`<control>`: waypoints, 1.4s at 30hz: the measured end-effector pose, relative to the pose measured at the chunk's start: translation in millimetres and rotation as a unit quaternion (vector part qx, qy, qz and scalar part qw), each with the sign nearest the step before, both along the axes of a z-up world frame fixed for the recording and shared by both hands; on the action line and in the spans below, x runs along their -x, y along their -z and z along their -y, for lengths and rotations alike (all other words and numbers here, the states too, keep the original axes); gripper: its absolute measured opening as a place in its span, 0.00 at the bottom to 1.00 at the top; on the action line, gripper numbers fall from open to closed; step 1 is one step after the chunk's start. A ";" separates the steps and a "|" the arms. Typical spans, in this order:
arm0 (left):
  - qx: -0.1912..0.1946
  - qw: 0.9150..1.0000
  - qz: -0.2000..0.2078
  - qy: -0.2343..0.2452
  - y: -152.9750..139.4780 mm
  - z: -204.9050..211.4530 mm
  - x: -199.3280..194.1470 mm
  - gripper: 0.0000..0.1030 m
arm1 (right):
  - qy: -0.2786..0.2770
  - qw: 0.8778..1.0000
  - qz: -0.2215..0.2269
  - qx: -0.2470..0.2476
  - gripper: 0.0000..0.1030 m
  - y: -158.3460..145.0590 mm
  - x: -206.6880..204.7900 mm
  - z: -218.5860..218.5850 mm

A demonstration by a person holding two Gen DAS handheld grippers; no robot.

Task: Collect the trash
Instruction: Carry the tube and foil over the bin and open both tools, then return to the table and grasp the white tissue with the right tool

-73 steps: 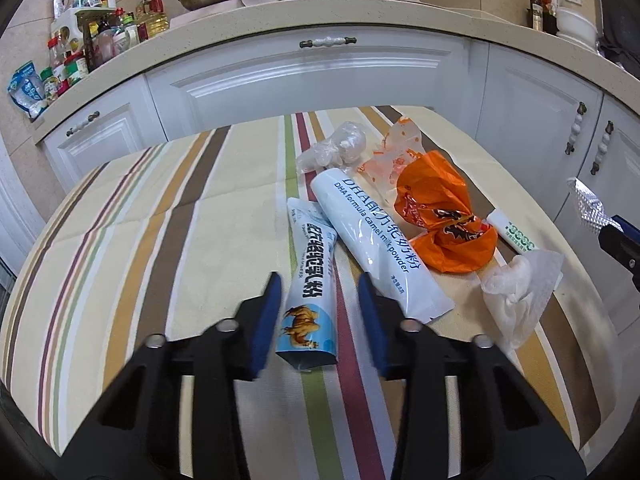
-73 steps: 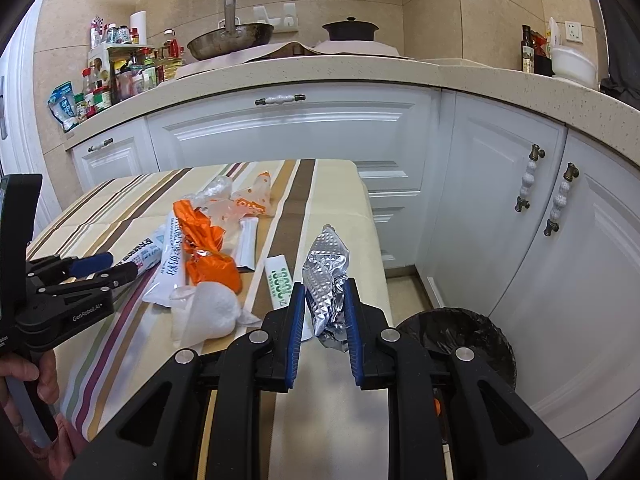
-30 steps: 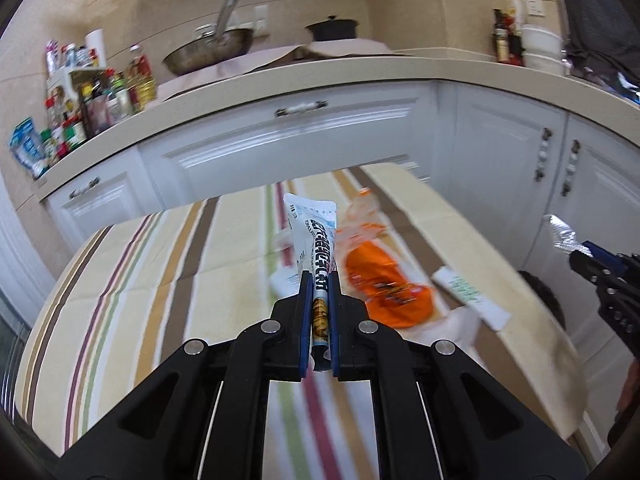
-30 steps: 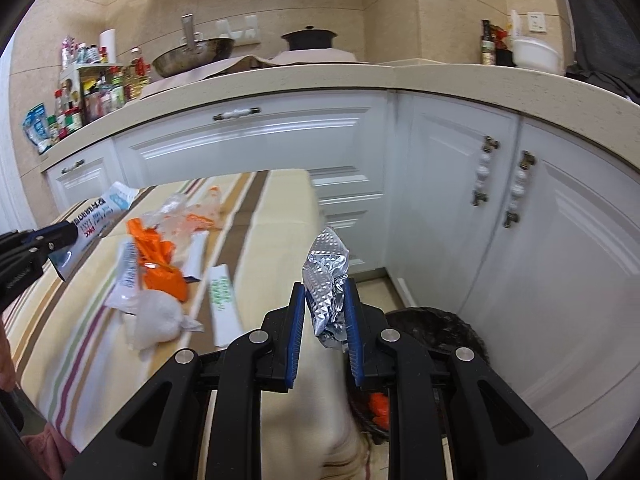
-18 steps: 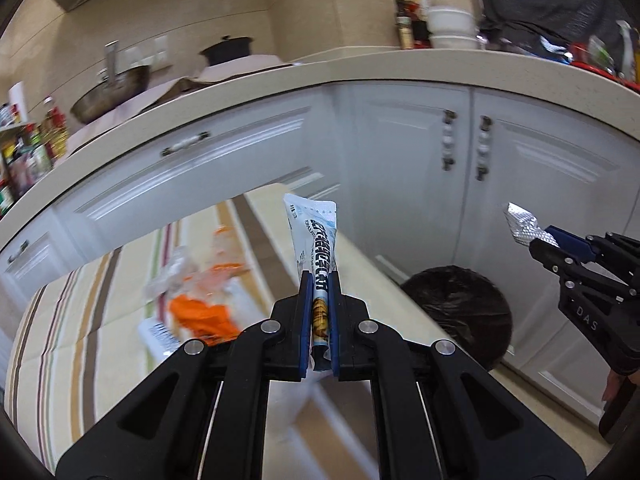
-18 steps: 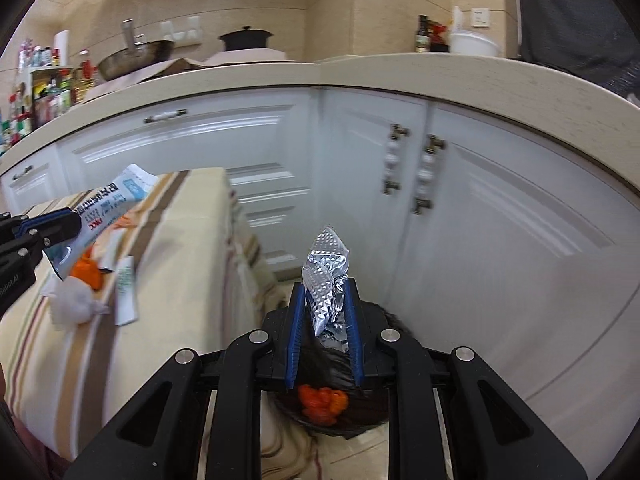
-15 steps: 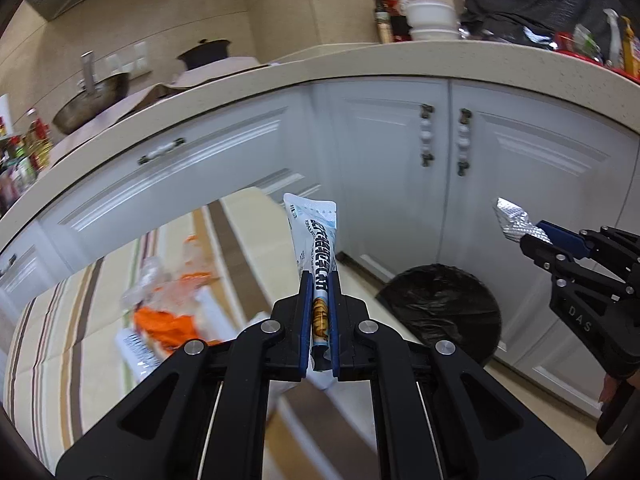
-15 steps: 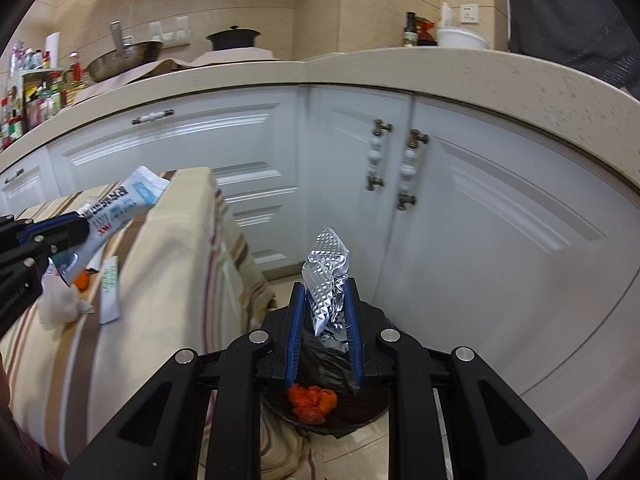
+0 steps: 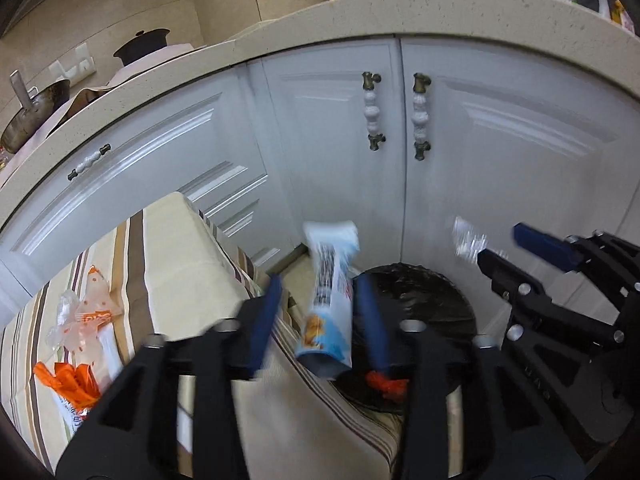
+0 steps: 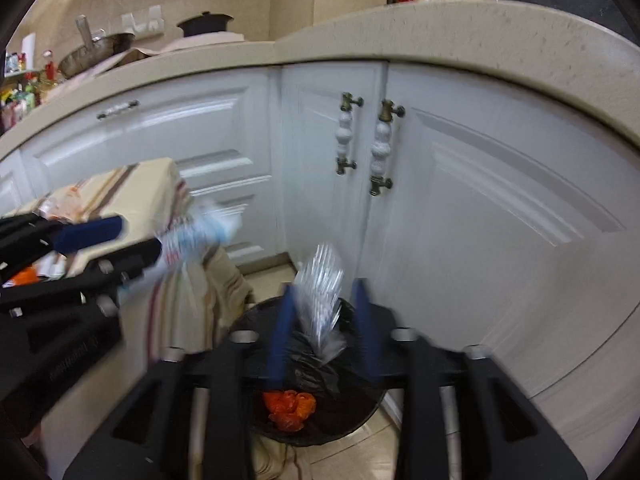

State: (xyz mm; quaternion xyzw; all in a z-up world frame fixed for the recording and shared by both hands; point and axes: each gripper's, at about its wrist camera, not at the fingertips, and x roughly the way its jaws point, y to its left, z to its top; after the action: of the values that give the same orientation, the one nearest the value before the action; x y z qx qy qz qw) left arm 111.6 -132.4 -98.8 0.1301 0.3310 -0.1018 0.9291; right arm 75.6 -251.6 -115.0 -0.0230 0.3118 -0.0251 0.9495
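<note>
Both sets of fingers are opening: left gripper (image 9: pixel 318 316) frees the blue sachet (image 9: pixel 330 300), right gripper (image 10: pixel 322 330) the foil wrapper (image 10: pixel 320 296), above the bin (image 10: pixel 360 412) below.

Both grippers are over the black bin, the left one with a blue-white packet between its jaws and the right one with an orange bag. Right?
Not quite. The right gripper has a crumpled silver foil wrapper between its opening jaws, as the right wrist view shows. The rest holds: left gripper, packet, bin.

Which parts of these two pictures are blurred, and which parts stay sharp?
Left wrist view: the blue-white wrapper and left gripper fingers are smeared; cabinet handles stay sharp. Right wrist view: the foil wrapper and right gripper are streaked; the bin is softer.
</note>
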 end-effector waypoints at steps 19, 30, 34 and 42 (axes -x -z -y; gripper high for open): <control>0.028 0.997 0.023 -0.075 -34.0 -82.3 37.3 0.62 | -0.036 0.999 0.018 -0.027 0.47 -24.9 17.4 -35.3; 0.011 0.980 0.036 -0.194 -46.8 -197.1 91.6 0.62 | -0.153 0.987 0.028 -0.046 0.51 -41.1 34.1 -130.0; 0.005 0.970 0.031 -0.243 -43.1 -236.9 109.7 0.62 | -0.192 0.980 0.021 -0.045 0.52 -40.4 40.8 -162.5; 0.012 0.949 0.022 -0.313 -36.2 -298.3 138.0 0.62 | -0.247 0.968 -0.002 -0.035 0.55 -31.0 51.0 -211.2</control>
State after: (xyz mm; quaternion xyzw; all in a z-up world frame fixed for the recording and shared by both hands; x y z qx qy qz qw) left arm -26.5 166.0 -62.5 0.0107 0.3335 0.1931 0.9227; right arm 24.7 -40.4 -84.1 -0.0661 0.2994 0.2216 0.9257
